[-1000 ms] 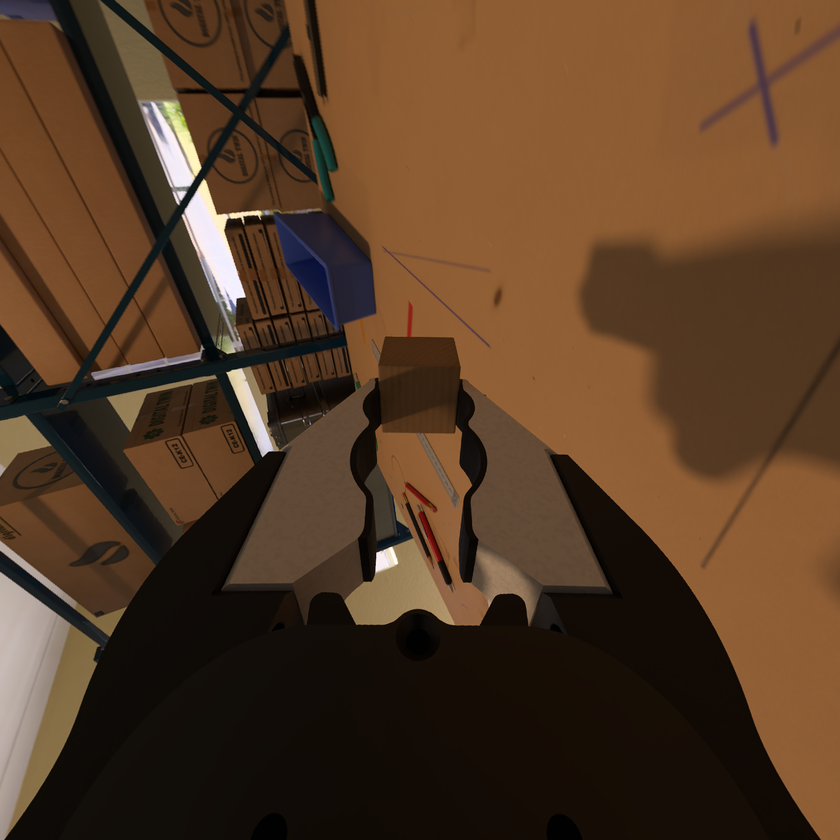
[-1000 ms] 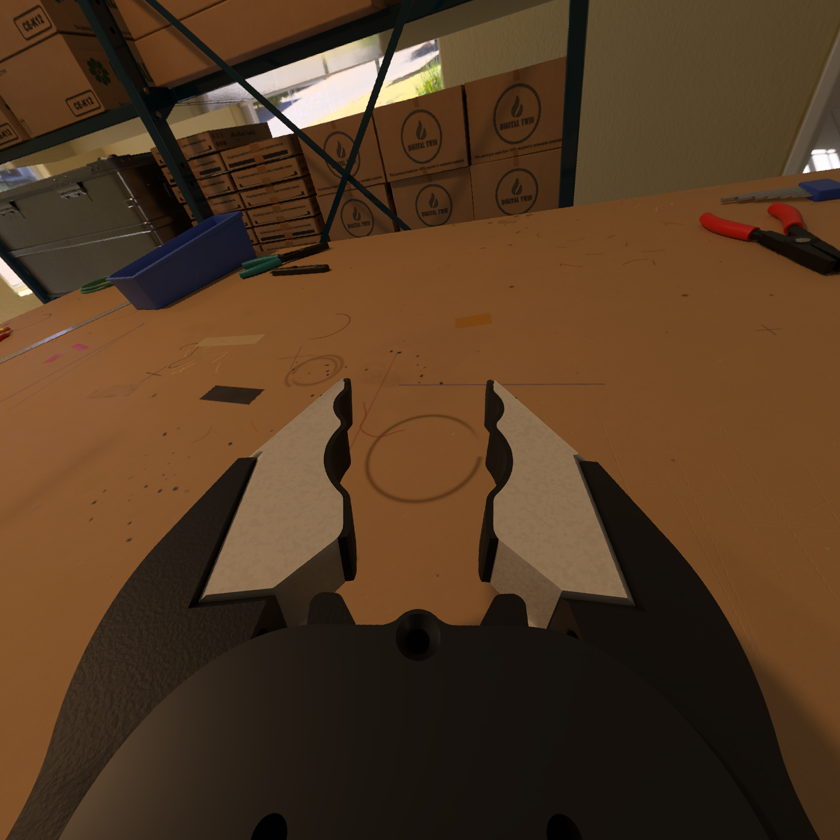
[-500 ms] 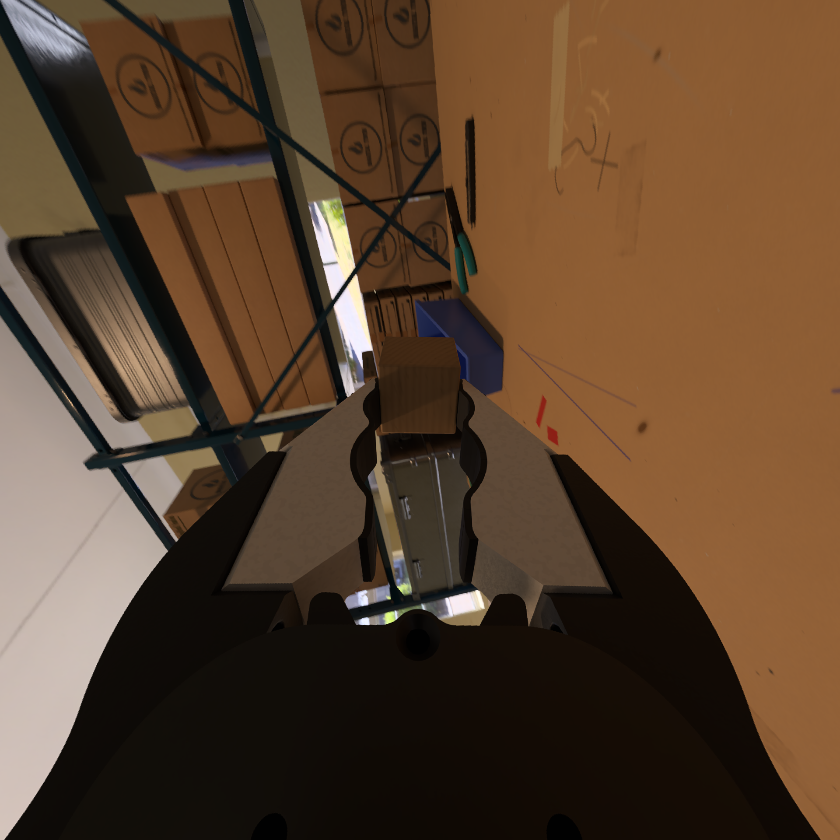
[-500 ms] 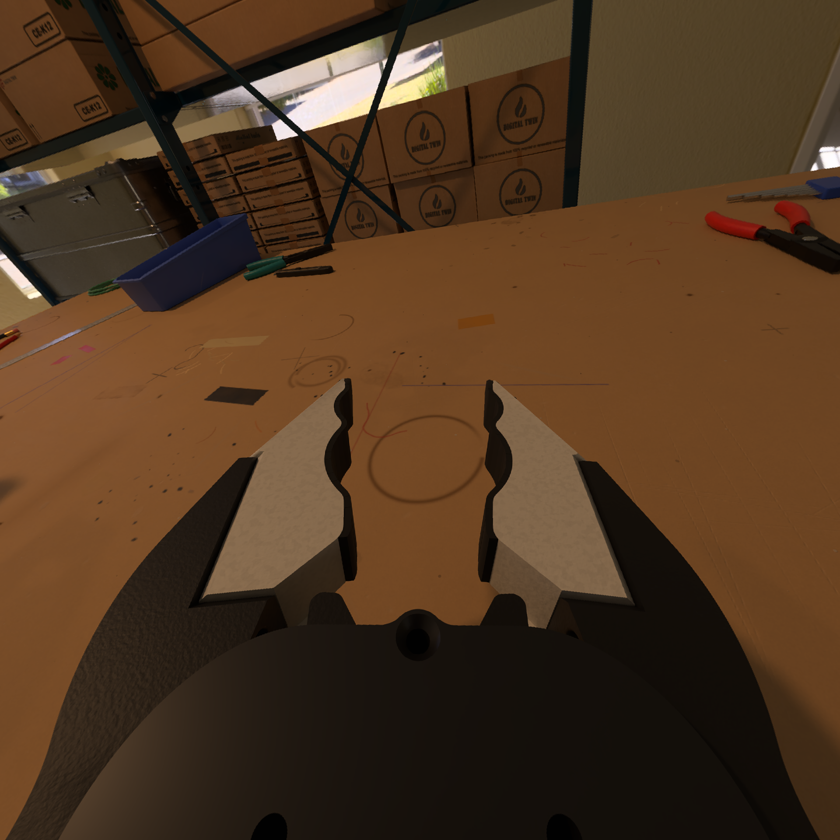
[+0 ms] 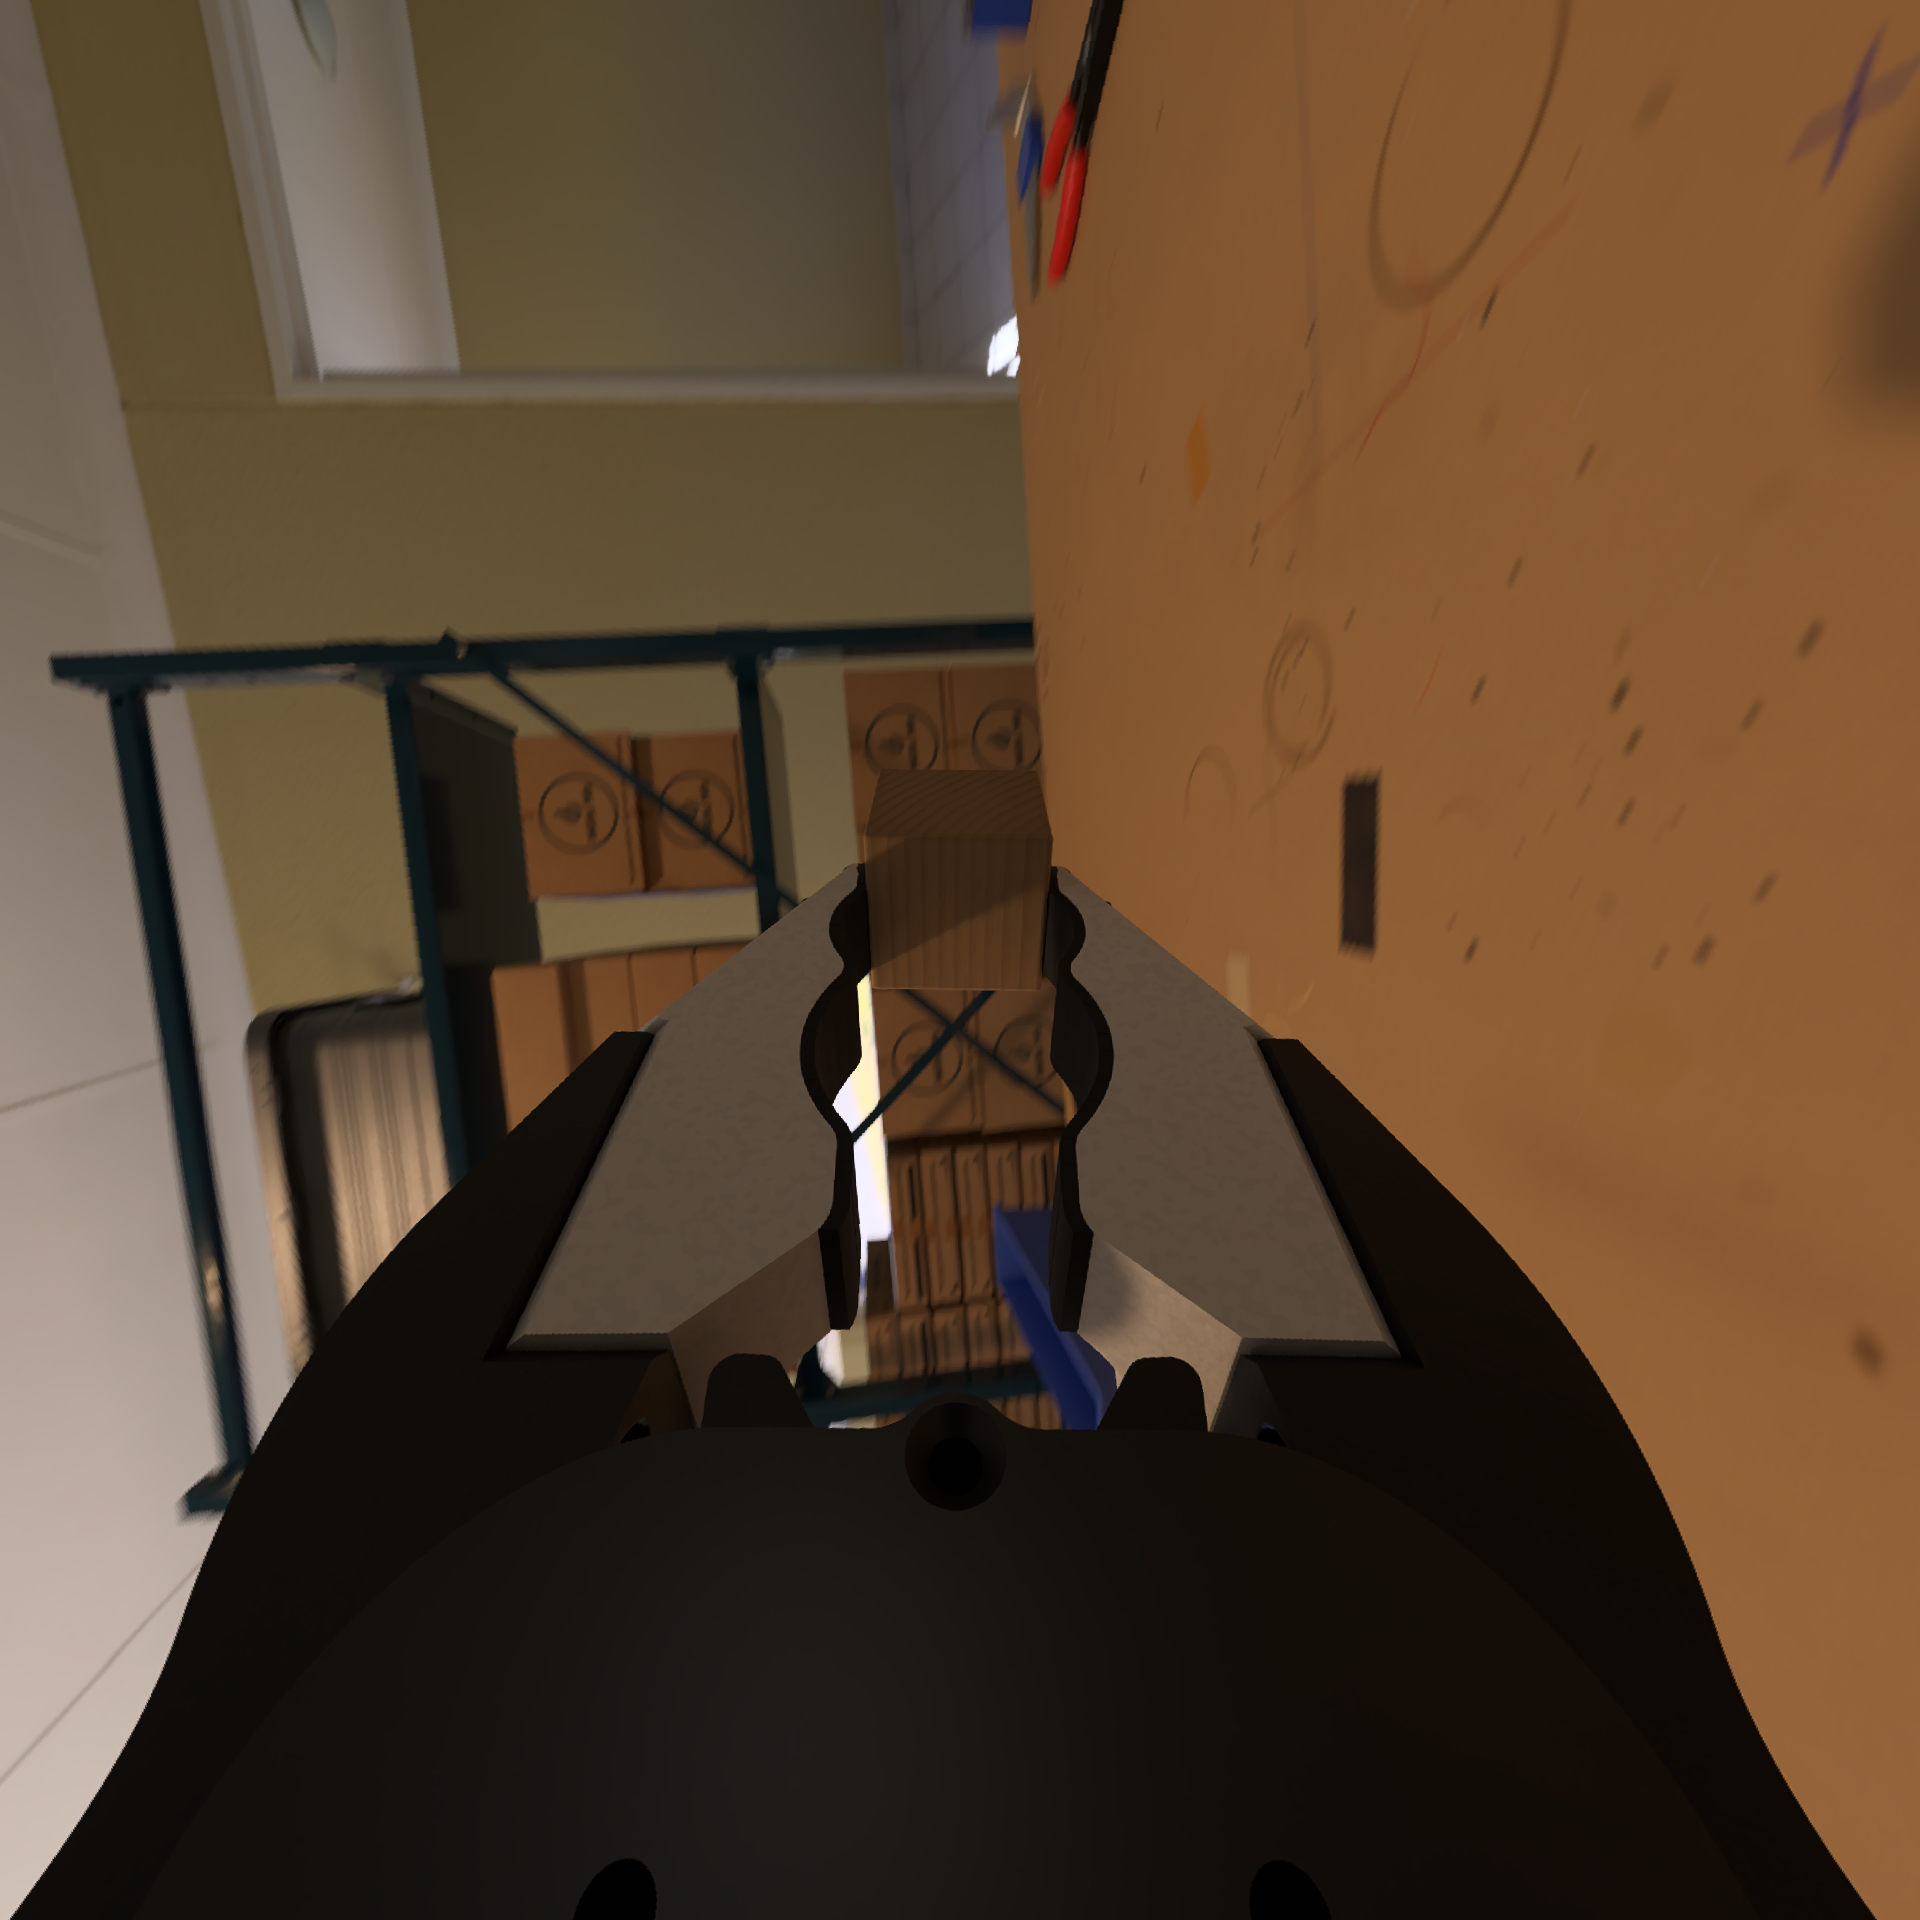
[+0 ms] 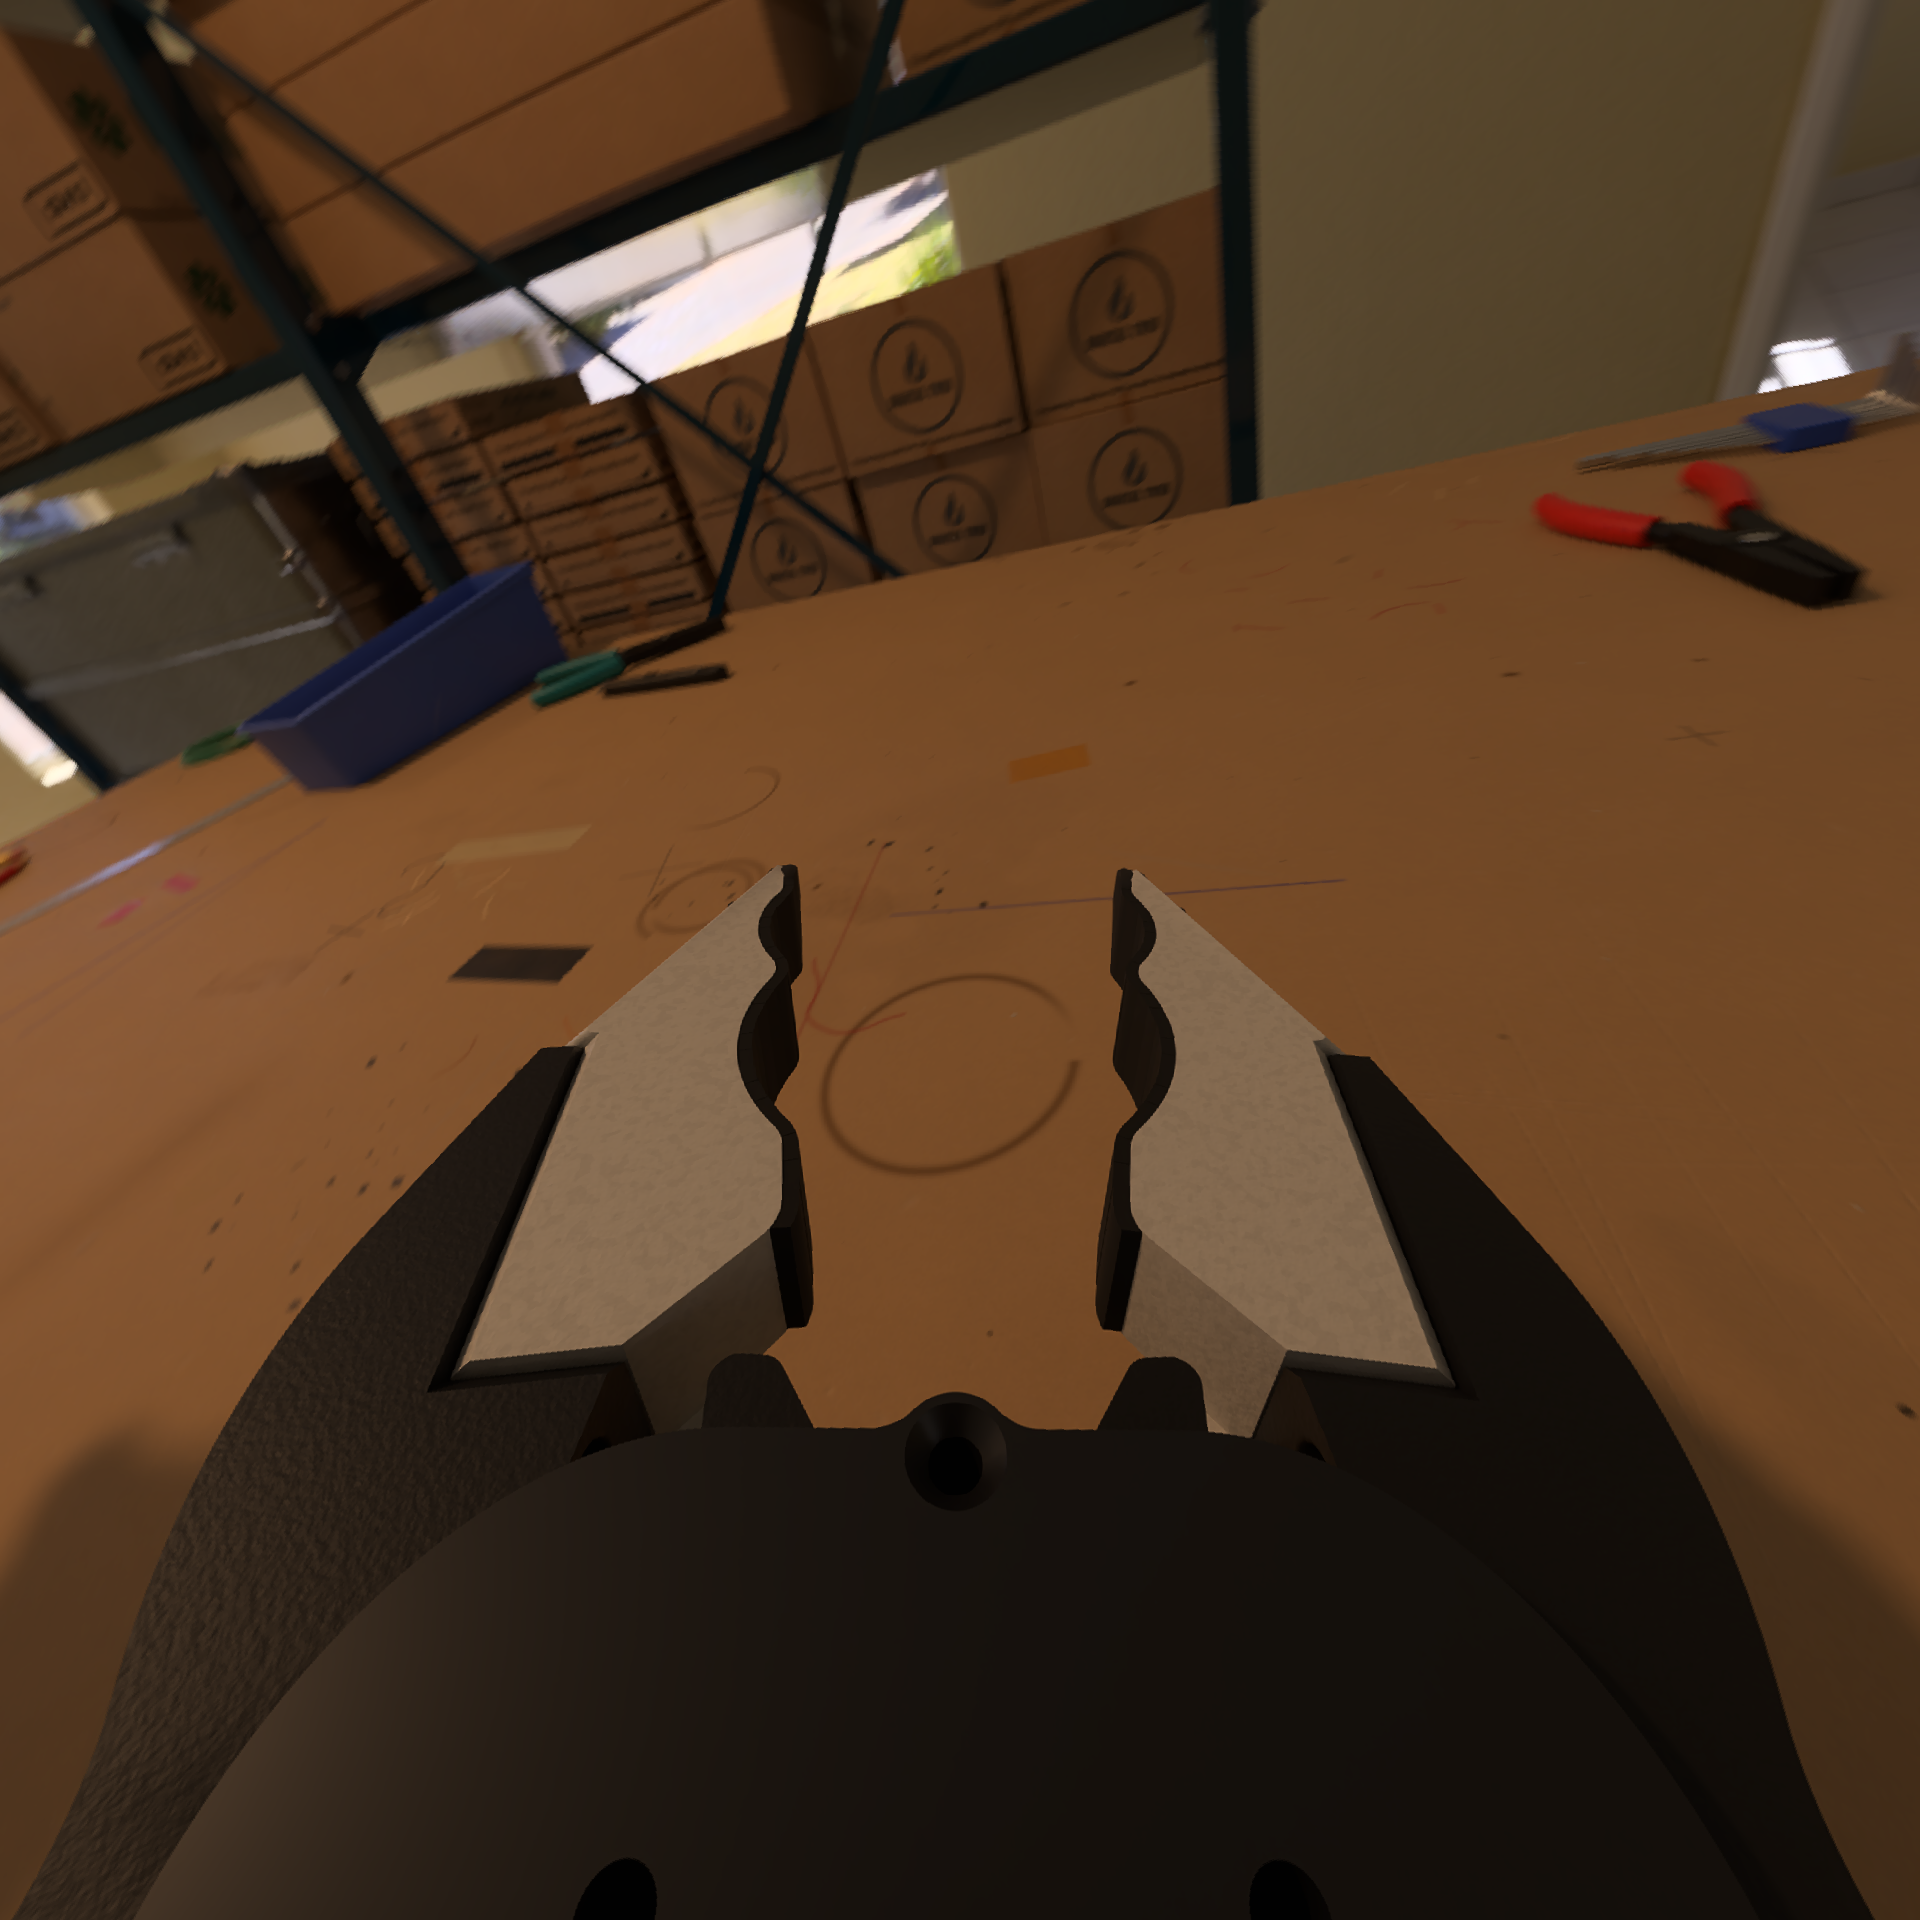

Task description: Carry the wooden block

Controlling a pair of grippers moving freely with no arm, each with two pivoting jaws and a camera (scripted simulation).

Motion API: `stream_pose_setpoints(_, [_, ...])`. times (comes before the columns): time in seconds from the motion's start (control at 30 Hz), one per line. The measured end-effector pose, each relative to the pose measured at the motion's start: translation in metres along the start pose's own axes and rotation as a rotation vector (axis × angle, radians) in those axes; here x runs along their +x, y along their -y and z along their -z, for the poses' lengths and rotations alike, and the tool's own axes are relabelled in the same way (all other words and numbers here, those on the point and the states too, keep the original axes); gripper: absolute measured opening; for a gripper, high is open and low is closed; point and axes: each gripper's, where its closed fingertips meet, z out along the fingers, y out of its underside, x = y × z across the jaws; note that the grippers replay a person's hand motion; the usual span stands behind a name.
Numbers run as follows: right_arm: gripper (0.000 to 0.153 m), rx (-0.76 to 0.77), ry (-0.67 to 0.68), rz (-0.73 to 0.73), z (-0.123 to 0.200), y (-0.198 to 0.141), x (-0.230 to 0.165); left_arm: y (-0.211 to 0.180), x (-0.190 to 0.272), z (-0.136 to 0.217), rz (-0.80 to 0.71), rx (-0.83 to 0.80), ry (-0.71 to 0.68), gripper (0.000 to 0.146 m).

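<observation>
Left wrist view is the only one that shows the small square-edged wooden block [image 5: 956, 883], clamped between the tips of the black-and-grey left gripper [image 5: 956, 914], clear of the scuffed brown tabletop [image 5: 1507, 727] that fills the right side of this rolled picture. The block's grain runs in fine lines along its near face, a slanting shadow darkens the lower part of that face, and its top face is paler. Behind it stand a dark blue metal rack [image 5: 416, 935] with brown cardboard boxes [image 5: 634, 810], and a sliver of a blue plastic bin [image 5: 1039, 1309] shows through the gap between the fingers. Red-handled pliers [image 5: 1065, 177] lie blurred near the top edge. The right wrist view shows no block; there the black-and-grey right gripper [image 6: 956, 914] hangs low over the tabletop [image 6: 1455, 831] with its jaws apart and nothing between them, above a dark drawn circle [image 6: 951, 1075]. This view shows the whole blue bin [image 6: 405, 675] at the far left edge of the table, green-handled tools [image 6: 582, 675] just beside it, the pliers [image 6: 1704, 540] at the far right, and a blue-handled set of metal keys [image 6: 1766, 431] beyond them.
</observation>
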Motion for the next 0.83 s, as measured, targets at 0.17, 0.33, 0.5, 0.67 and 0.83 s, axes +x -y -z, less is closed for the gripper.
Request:
stream_pose_setpoints(0.17, [0.061,0.213,-0.190,-0.072,0.016,0.025,0.030,0.068,0.026,-0.027,0.034,0.139,-0.090,0.032])
stream_pose_setpoints(0.33, [0.059,0.443,-0.364,-0.017,0.044,0.050,0.053,0.095,0.063,-0.053,0.027,0.160,-0.201,0.032])
stream_pose_setpoints(0.5, [0.059,0.443,-0.365,-0.011,0.044,0.050,0.053,0.100,0.100,-0.076,0.028,0.137,-0.319,0.032])
stream_pose_setpoints(0.67, [0.059,0.449,-0.363,-0.022,0.045,0.051,0.054,0.098,0.123,-0.090,0.043,0.113,-0.402,0.032])
stream_pose_setpoints(0.83, [0.058,0.448,-0.359,-0.014,0.044,0.051,0.053,0.096,0.137,-0.096,0.051,0.083,-0.446,0.032])
